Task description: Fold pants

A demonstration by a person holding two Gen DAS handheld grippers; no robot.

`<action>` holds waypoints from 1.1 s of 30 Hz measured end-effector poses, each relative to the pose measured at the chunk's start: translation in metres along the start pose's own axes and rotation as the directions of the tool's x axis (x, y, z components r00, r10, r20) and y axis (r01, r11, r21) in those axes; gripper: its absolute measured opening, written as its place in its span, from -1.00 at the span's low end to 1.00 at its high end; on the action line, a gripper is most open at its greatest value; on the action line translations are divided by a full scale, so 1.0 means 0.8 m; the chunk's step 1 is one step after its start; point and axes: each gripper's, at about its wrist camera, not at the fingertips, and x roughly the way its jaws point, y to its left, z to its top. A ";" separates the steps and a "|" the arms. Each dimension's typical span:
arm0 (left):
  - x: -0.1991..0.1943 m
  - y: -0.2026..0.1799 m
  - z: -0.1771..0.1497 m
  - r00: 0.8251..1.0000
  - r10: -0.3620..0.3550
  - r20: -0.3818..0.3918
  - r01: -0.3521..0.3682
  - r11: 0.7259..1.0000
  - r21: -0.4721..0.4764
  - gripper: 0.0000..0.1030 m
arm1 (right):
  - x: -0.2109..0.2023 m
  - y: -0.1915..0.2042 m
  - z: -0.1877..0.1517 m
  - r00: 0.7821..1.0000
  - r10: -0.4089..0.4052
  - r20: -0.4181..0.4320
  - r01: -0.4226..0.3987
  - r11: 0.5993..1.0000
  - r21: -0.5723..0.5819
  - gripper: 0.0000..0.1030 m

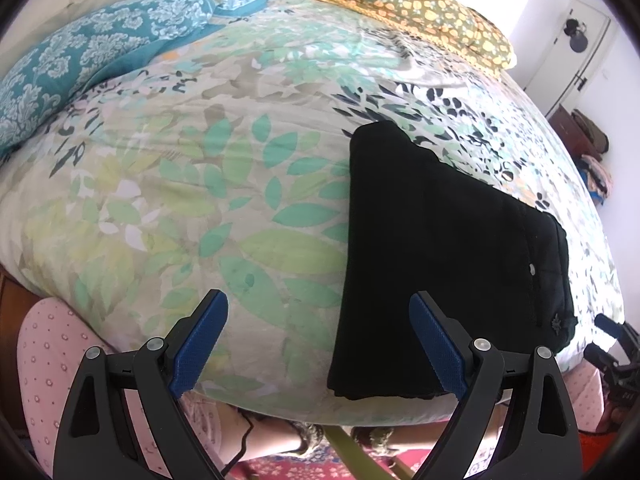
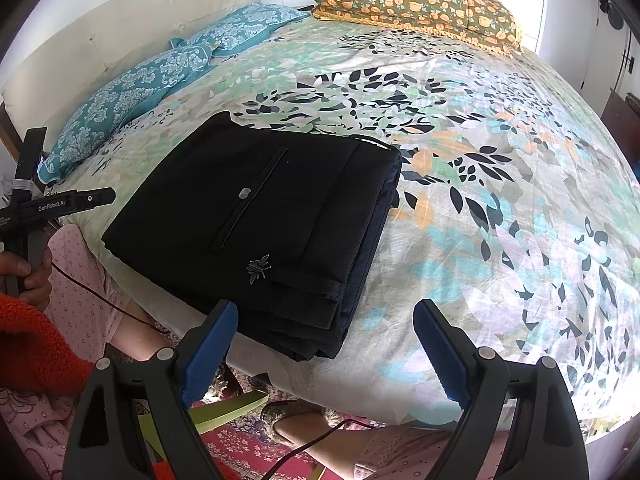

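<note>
**Pants look pretty much folded already**

Your right gripper (image 2: 325,344) has its jaws wide apart with nothing in them, and so does the left gripper (image 1: 318,338). The pants (image 2: 264,224) lie just ahead of both, at the near edge of the bed (image 2: 500,184), stacked in a neat black rectangle. I'd say little remains, maybe a tidy-up. The lower layers are hidden, so I can't tell how even they are.

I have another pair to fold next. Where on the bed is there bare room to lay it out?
The bedspread lies bare from the folded black pants across to the bed's far side, up to the orange floral bedding. Another bare stretch runs between the pants and the teal pillows. The near edge is crowded: pants there, both open grippers above.
</note>
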 end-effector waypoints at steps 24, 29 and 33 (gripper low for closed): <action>0.064 0.045 0.079 0.914 -0.337 -0.225 0.320 0.941 -0.109 0.81 | 0.038 -0.146 0.043 0.906 0.404 0.127 -0.413 0.776 0.477 0.85; 0.115 0.021 0.074 0.869 -0.391 -0.303 0.371 0.921 -0.123 0.81 | 0.124 -0.124 0.032 0.827 0.563 0.011 -0.481 0.696 0.533 0.85; 0.134 0.010 0.072 0.833 -0.447 -0.325 0.408 0.894 -0.183 0.83 | 0.156 -0.095 0.035 0.774 0.633 -0.003 -0.543 0.665 0.513 0.85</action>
